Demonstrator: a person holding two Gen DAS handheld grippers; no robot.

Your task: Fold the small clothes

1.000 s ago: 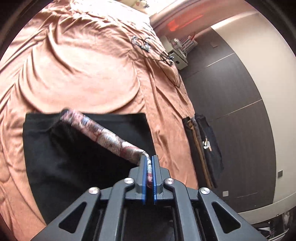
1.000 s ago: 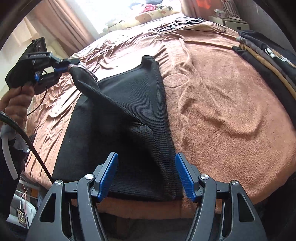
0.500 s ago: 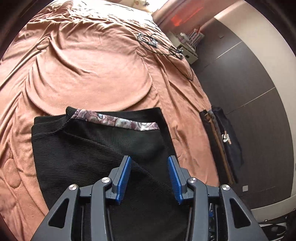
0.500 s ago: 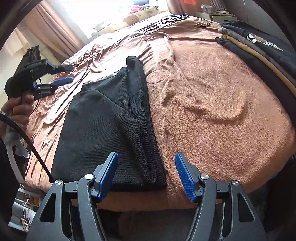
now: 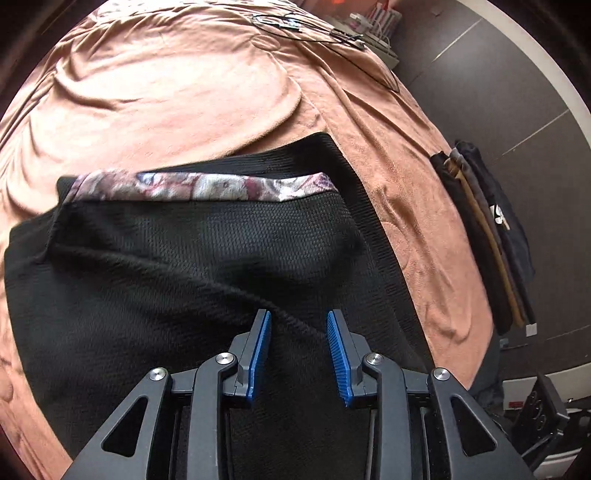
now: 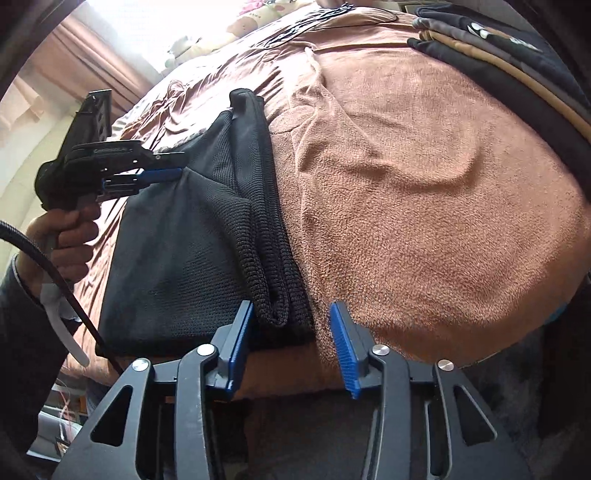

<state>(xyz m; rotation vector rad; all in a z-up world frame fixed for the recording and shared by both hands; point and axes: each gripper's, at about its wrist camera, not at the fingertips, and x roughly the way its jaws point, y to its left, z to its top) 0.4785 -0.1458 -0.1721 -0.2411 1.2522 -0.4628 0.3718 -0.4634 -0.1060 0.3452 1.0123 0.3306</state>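
A black knit garment [image 5: 192, 273] with a patterned floral band [image 5: 199, 186] lies folded on the brown bed cover [image 5: 177, 88]. It also shows in the right wrist view [image 6: 192, 236], its folded edge running along the right side. My left gripper [image 5: 298, 317] is open and empty, low over the garment's near part; it also shows in the right wrist view [image 6: 173, 171], above the garment's left side. My right gripper [image 6: 291, 314] is open and empty, its fingers straddling the near end of the folded edge at the bed's front edge.
A stack of folded dark clothes [image 5: 487, 229] lies at the bed's right edge, also in the right wrist view [image 6: 509, 55]. Black cables [image 5: 295, 27] lie at the far end of the bed. Dark floor [image 5: 517, 92] is to the right.
My left gripper let go of the patterned band, which now lies flat on the garment, and moved lower and nearer over it. My right gripper moved closer to the folded edge.
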